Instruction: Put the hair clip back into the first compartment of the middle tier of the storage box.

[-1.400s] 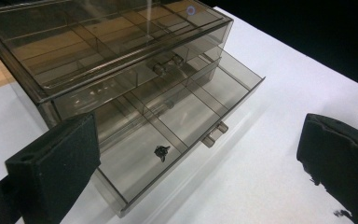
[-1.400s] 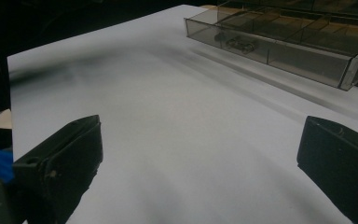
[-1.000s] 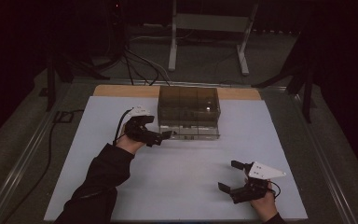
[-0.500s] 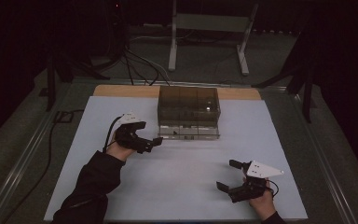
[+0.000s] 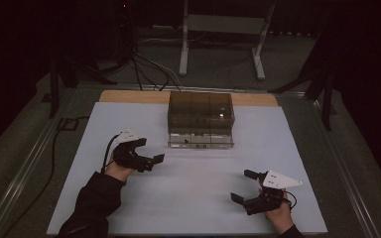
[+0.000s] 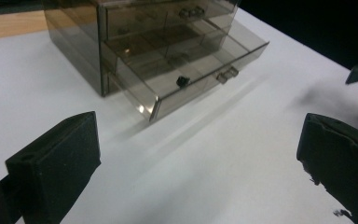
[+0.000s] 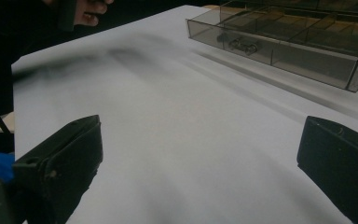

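While both jaws gape empty, left gripper (image 5: 151, 161) and right gripper (image 5: 244, 186) flank the drawer box (image 5: 201, 119).

The left gripper (image 5: 154, 159) has drawn back from the smoky translucent plastic drawer cabinet (image 5: 201, 119) toward seven o'clock across the white counter (image 5: 193, 198), jaws now apart.
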`<state>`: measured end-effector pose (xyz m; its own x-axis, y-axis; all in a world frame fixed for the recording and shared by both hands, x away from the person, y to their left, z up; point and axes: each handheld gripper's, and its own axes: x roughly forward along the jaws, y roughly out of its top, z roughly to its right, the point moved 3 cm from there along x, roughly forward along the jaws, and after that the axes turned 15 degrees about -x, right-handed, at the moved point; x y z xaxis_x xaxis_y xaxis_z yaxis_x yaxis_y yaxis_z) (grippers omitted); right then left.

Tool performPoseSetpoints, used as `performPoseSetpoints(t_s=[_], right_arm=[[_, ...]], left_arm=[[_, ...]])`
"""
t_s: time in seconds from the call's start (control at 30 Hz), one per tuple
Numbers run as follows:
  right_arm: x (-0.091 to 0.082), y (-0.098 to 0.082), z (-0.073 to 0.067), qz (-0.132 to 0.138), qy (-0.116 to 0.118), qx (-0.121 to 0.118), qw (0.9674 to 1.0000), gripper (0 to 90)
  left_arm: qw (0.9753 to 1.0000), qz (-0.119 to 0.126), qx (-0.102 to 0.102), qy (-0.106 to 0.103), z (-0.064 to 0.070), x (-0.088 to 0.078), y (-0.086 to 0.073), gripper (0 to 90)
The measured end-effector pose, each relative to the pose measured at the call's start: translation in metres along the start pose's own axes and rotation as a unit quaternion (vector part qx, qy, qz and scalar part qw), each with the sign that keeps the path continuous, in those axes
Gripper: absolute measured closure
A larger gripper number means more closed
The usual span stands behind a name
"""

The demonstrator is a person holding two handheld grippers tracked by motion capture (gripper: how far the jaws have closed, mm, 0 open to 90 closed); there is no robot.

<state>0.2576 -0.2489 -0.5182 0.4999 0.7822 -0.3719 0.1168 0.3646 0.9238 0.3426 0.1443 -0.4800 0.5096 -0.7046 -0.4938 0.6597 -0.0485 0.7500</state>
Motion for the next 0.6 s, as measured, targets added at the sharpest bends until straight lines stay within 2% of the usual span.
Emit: performPoseSetpoints(t_s=[0.07, 0.33, 0.43, 0.6], right_arm=[[0.0, 0.0, 0.0, 0.001, -0.001, -0.002, 1.0, 0.2], [0.0, 0.0, 0.0, 0.0, 0.0, 0.0, 1.0, 0.2], [0.0, 0.0, -0.001, -0.002, 0.0, -0.003, 1.0, 0.2], [0.0, 0.0, 0.0, -0.002, 0.0, -0.002, 1.0, 0.3]], left_arm=[[1.0, 0.0, 0.002, 0.004, -0.001, -0.003, -0.005, 0.5], [0.9998, 0.009, -0.016, 0.004, -0.013, -0.016, -0.027, 0.5], [0.9993, 0.015, -0.032, -0.009, -0.018, -0.023, -0.033, 0.5], [0.9993, 0.017, -0.033, -0.007, -0.023, -0.032, -0.044, 0.5]])
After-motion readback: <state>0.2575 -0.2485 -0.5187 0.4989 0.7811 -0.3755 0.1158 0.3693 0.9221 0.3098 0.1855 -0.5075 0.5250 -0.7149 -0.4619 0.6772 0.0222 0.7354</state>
